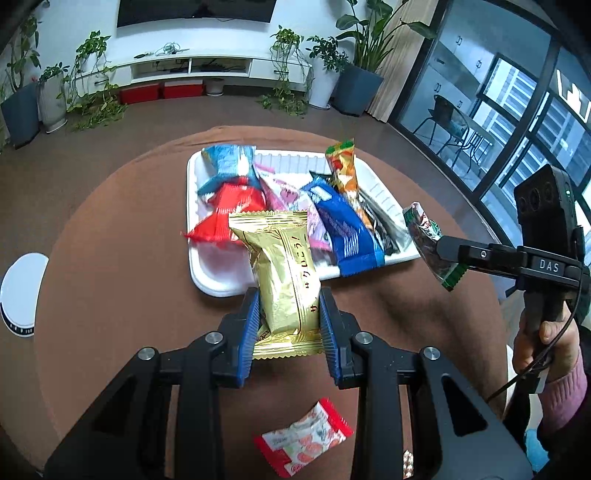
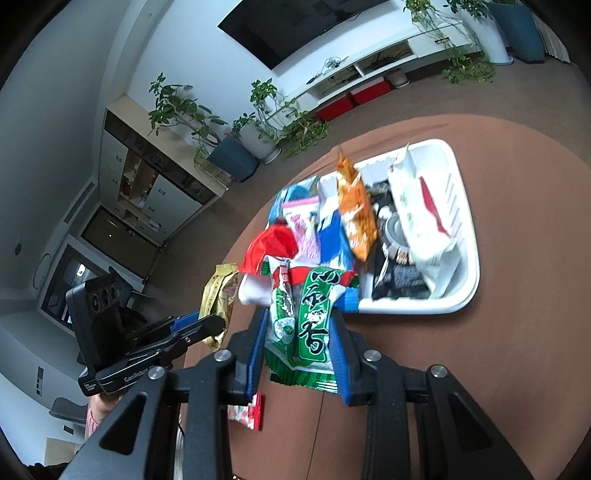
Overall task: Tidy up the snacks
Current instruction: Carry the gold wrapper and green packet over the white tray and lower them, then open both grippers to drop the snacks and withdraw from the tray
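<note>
Snack packets are held one per gripper: the left gripper (image 1: 288, 321) pinches a gold packet (image 1: 282, 273) across its width, and the right gripper (image 2: 299, 354) pinches a green packet (image 2: 308, 314) likewise. Both packets hang above the brown table (image 1: 110, 221), long axes pointing toward the white tray (image 1: 214, 273) just ahead. The tray is crowded; its near-left corner appears most open, nearest the left gripper.

The room beyond my counter

I see potted plants (image 1: 92, 77) flanking a low white shelf (image 1: 192, 66), red boxes (image 1: 160, 92) beneath it, a dark screen (image 1: 195, 13) above, a chair (image 1: 441, 114) outside.
</note>
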